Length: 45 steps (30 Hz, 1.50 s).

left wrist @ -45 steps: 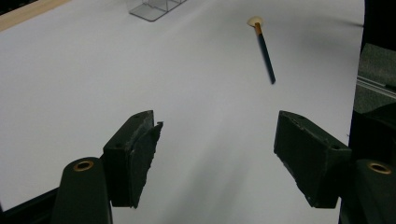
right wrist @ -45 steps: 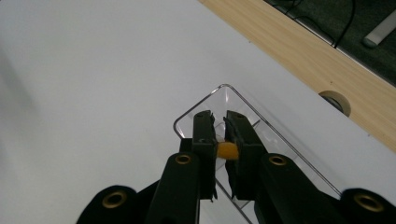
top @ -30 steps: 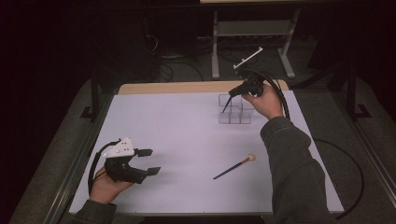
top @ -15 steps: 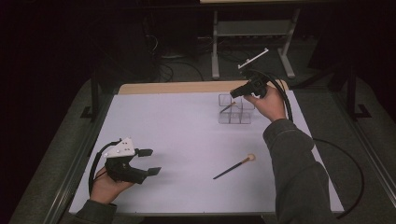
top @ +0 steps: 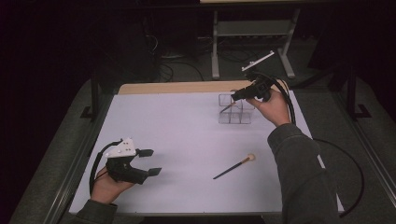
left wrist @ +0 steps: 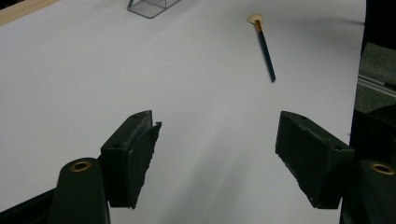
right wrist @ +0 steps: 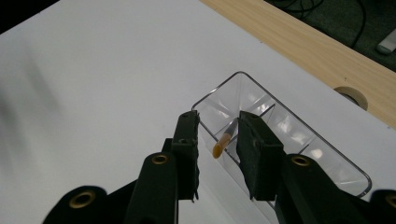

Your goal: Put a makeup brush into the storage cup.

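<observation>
The right gripper [top: 239,94] hovers over the clear organizer [right wrist: 280,135]; its jaws have just been opening, now narrowly apart, so the brush [right wrist: 223,142] between them stands free in a compartment. A second brush [top: 233,166] lies near the organizer. The left gripper [top: 149,162] rests wide, empty.
</observation>
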Each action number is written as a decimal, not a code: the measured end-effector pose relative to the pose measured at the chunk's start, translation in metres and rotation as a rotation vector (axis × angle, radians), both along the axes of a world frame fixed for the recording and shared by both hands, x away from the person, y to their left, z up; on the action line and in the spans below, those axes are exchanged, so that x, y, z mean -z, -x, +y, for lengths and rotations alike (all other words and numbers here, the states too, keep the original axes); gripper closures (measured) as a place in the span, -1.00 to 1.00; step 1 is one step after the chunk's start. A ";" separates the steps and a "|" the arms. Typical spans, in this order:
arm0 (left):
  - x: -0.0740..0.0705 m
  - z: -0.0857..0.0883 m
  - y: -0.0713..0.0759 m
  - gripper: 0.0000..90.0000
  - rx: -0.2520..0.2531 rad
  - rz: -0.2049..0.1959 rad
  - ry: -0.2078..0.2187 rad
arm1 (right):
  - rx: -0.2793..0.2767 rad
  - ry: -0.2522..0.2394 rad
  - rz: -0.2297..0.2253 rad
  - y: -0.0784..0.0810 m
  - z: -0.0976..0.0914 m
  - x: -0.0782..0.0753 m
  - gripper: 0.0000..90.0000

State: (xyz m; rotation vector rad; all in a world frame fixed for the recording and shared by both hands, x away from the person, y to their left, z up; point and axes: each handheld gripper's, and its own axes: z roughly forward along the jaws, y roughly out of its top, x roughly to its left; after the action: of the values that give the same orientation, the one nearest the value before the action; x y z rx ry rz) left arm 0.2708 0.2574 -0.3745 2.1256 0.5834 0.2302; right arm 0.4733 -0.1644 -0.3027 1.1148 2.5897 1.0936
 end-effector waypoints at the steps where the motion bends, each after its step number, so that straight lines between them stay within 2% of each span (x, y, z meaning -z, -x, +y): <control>1: 0.000 0.000 0.000 -0.38 -0.001 0.001 0.000 | 0.003 -0.005 0.008 0.001 0.000 -0.001 0.51; 5: 0.000 -0.001 0.000 -0.38 -0.002 0.004 0.000 | 0.000 -0.027 0.002 0.007 -0.003 -0.003 0.49; 16: 0.002 -0.004 -0.001 -0.39 0.006 0.007 -0.004 | -0.004 -0.048 -0.010 0.020 -0.012 -0.002 0.43; 23: 0.002 -0.005 -0.001 -0.39 0.007 0.006 0.000 | -0.010 -0.067 0.002 0.028 -0.017 -0.001 0.34; 26: 0.002 -0.006 -0.002 -0.39 0.007 0.009 0.002 | -0.020 -0.070 -0.017 0.031 -0.020 -0.002 0.32; 33: 0.003 -0.008 -0.003 -0.40 0.012 0.010 0.001 | -0.014 -0.088 -0.024 0.040 -0.026 -0.004 0.28; 34: 0.003 -0.008 -0.003 -0.40 0.013 0.009 0.000 | -0.022 -0.087 -0.038 0.040 -0.028 -0.003 0.26; 38: 0.002 -0.007 -0.003 -0.40 0.006 0.007 0.009 | -0.010 -0.098 -0.027 0.043 -0.031 -0.003 0.19; 45: 0.003 -0.006 -0.003 -0.40 0.007 0.010 0.012 | -0.011 -0.113 -0.046 0.050 -0.037 0.001 0.14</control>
State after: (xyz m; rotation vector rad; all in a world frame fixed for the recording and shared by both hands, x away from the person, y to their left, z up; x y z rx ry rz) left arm 0.2739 0.2513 -0.3774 2.1184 0.5820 0.2124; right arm 0.4235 -0.2012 -0.3034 1.0860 2.5301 1.2661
